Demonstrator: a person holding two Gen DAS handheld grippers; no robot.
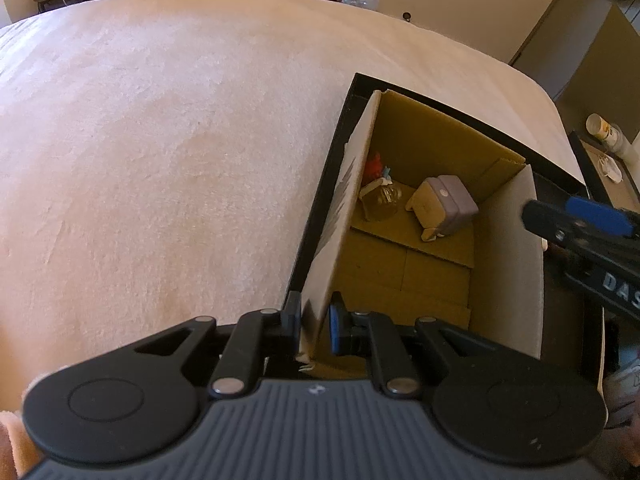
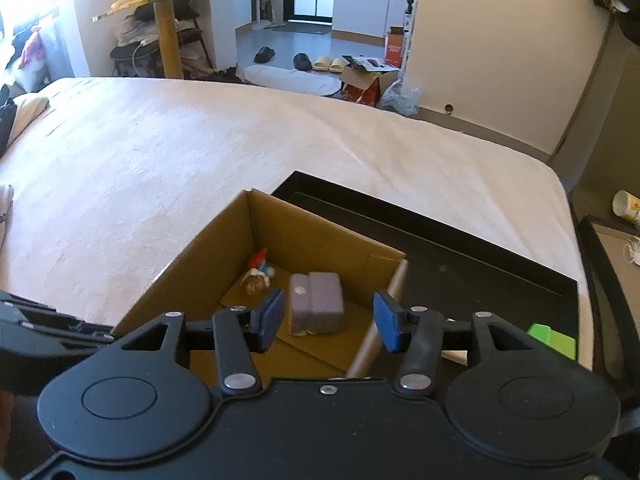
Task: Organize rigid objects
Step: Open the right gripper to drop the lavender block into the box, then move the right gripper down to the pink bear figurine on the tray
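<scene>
Left gripper (image 1: 314,326) is clamped on the box (image 1: 340,216) wall.
Right gripper (image 2: 328,322), jaws apart, hovers at lower centre over the purple block (image 2: 318,304).

This is a lived-in home, a bedroom that opens onto a small kitchen. A wide bed (image 2: 240,152) with a pale pink cover fills the middle. Past its foot, slippers (image 2: 330,63) and dark sandals (image 2: 264,54) lie on the grey floor beside an open cardboard box (image 2: 366,80). White kitchen cabinets (image 2: 372,0) stand beyond.
</scene>
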